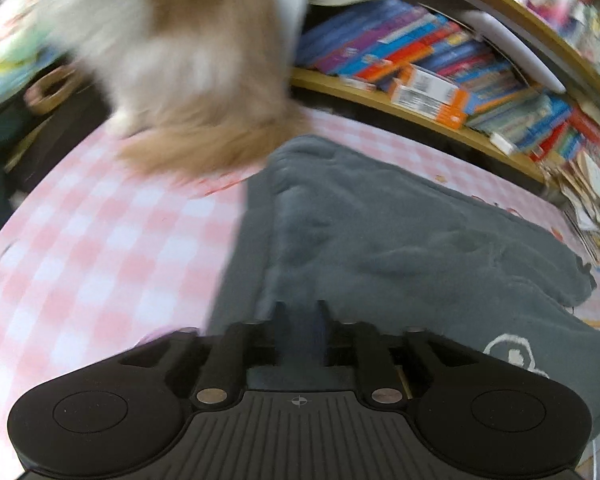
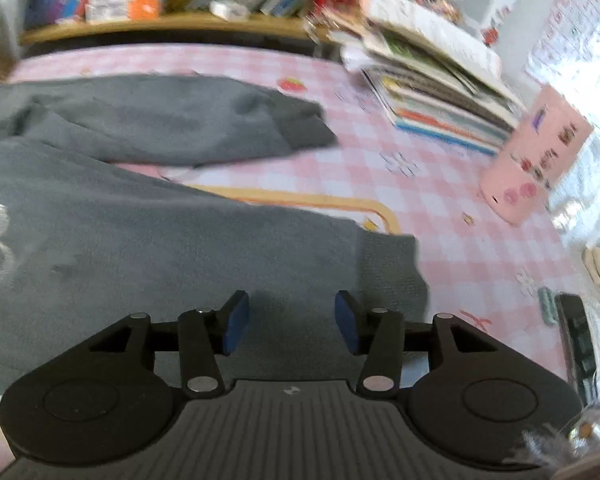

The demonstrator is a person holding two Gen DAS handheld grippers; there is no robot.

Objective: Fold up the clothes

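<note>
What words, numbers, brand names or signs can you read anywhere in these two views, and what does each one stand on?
None can be read as text.
Grey sweatshirt: a white outline emblem, no legible letters.
Books on the shelf: spine print too blurred.
Orange and white box: label too small to read.
Pink case: dark and red marks, blurred.
Wall chart: print too small.
Stacked books: nothing legible.

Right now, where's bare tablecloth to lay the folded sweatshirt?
Bare checked tablecloth lies left of the grey sweatshirt, bordered at the far end by a fluffy tan-and-white thing. A smaller patch sits between the sleeve cuff, book stack and pink box. The table's right edge is crowded.
</note>
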